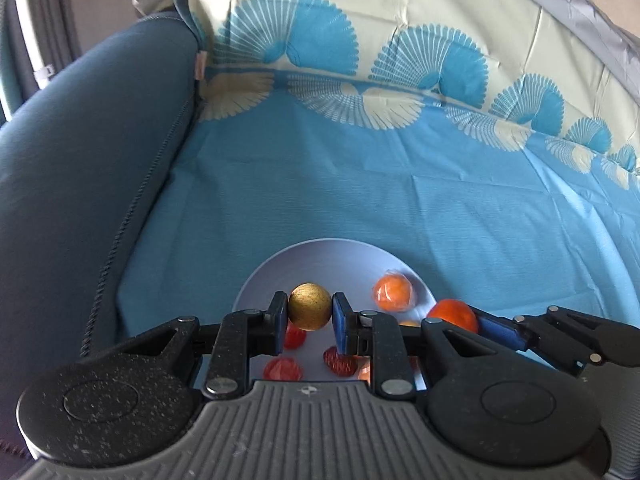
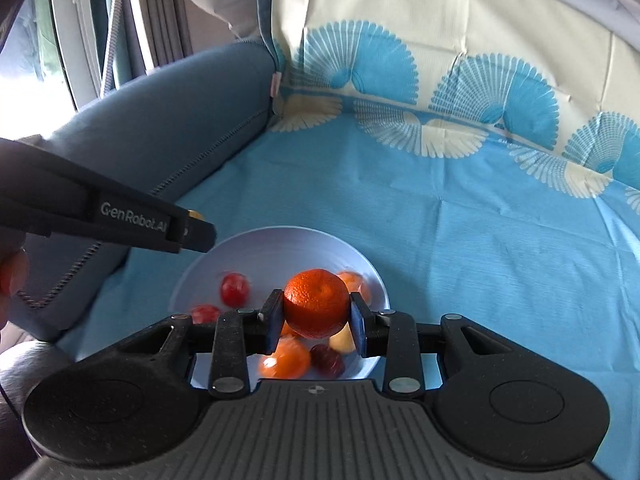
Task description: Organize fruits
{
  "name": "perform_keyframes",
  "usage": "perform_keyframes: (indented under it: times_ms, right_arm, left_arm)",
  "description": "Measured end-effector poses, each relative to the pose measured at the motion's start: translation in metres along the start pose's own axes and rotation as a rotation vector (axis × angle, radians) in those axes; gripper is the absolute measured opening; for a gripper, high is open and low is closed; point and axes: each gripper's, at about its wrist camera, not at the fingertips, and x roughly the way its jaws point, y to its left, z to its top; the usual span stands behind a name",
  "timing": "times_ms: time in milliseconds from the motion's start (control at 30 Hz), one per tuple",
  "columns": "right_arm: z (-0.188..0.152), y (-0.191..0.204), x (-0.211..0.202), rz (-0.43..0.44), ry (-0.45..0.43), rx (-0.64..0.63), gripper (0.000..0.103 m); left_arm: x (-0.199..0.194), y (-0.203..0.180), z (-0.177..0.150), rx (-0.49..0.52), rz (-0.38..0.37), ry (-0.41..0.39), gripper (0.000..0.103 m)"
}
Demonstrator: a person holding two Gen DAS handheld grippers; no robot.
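Observation:
My left gripper [image 1: 310, 312] is shut on a small round golden-brown fruit [image 1: 310, 306], held over a pale bowl [image 1: 304, 256]. My right gripper [image 2: 317, 316] is shut on an orange mandarin [image 2: 316, 302] above the same bowl [image 2: 280, 244]. In the left wrist view the mandarin [image 1: 454, 314] and the right gripper's fingers [image 1: 500, 330] come in from the right. Inside the bowl lie small red fruits [image 2: 235, 288], a wrapped orange fruit [image 1: 394, 292] and several others, partly hidden by the fingers. The left gripper's black arm [image 2: 120, 220] crosses the left side of the right wrist view.
The bowl stands on a blue cloth [image 1: 360, 184] with a cream, fan-patterned border [image 1: 360, 60] over a sofa seat. A dark blue padded armrest [image 1: 80, 160] rises on the left. A window and curtain [image 2: 60, 40] lie beyond it. A person's fingers [image 2: 12, 276] show at the left edge.

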Motion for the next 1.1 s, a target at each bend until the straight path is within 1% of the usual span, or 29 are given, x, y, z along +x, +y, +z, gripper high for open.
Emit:
perform_keyframes:
  times_ms: [200,333,367,400,433,467,500,533,567,600,667,733,800,867,967,1100]
  right_arm:
    - [0.0,-0.008,0.037,-0.001,0.023,0.009,0.035]
    - [-0.002,-0.01,0.05,0.006,0.036,0.005,0.036]
    - [-0.003,-0.01,0.053,0.008,0.041,0.004,0.036]
    - [-0.003,-0.01,0.055,0.015,0.047,0.002,0.038]
    - [-0.003,-0.01,0.057,0.025,0.055,-0.002,0.038]
    - [-0.002,-0.011,0.057,0.035,0.061,-0.006,0.049]
    - [-0.001,-0.01,0.055,0.03,0.061,-0.012,0.07]
    - [-0.001,-0.009,0.051,0.017,0.053,-0.022,0.08]
    - [0.0,-0.006,0.046,0.0,0.044,-0.037,0.093]
    - [-0.001,-0.003,0.037,-0.018,0.031,-0.059,0.097]
    - [-0.005,0.003,0.014,-0.036,0.011,-0.094,0.102]
    - [-0.014,0.008,-0.012,-0.051,0.007,-0.094,0.102]
    - [-0.023,0.013,-0.037,-0.043,0.015,-0.088,0.102]
    - [-0.031,0.018,-0.06,-0.049,0.019,-0.068,0.102]
    - [-0.04,0.027,-0.088,-0.064,0.026,-0.021,0.102]
    - [-0.051,0.035,-0.114,-0.09,0.026,0.017,0.102]
  left_arm:
    - [0.041,0.001,0.006,0.004,-0.015,0.035,0.026]
    - [0.059,0.004,0.007,0.02,0.01,0.042,0.026]
    - [0.061,0.004,0.007,0.02,0.006,0.042,0.027]
    - [0.062,0.006,0.008,0.02,-0.001,0.04,0.032]
    - [0.061,0.007,0.008,0.02,-0.007,0.042,0.057]
    - [0.059,0.008,0.009,0.012,-0.006,0.04,0.091]
    - [0.054,0.01,0.009,-0.011,0.004,0.023,0.101]
    - [0.045,0.013,0.008,-0.038,0.01,-0.017,0.103]
    - [0.036,0.015,0.006,-0.053,0.001,-0.043,0.103]
    - [0.029,0.017,0.004,-0.054,-0.007,-0.039,0.103]
    - [0.012,0.021,-0.002,-0.059,0.006,-0.003,0.103]
    - [-0.013,0.027,-0.016,-0.049,0.043,-0.019,0.103]
    - [-0.042,0.031,-0.033,-0.021,0.109,-0.045,0.103]
    - [-0.066,0.03,-0.05,0.005,0.143,-0.031,0.103]
    - [-0.095,0.028,-0.069,0.004,0.137,-0.002,0.103]
    - [-0.126,0.027,-0.092,-0.016,0.146,-0.03,0.103]
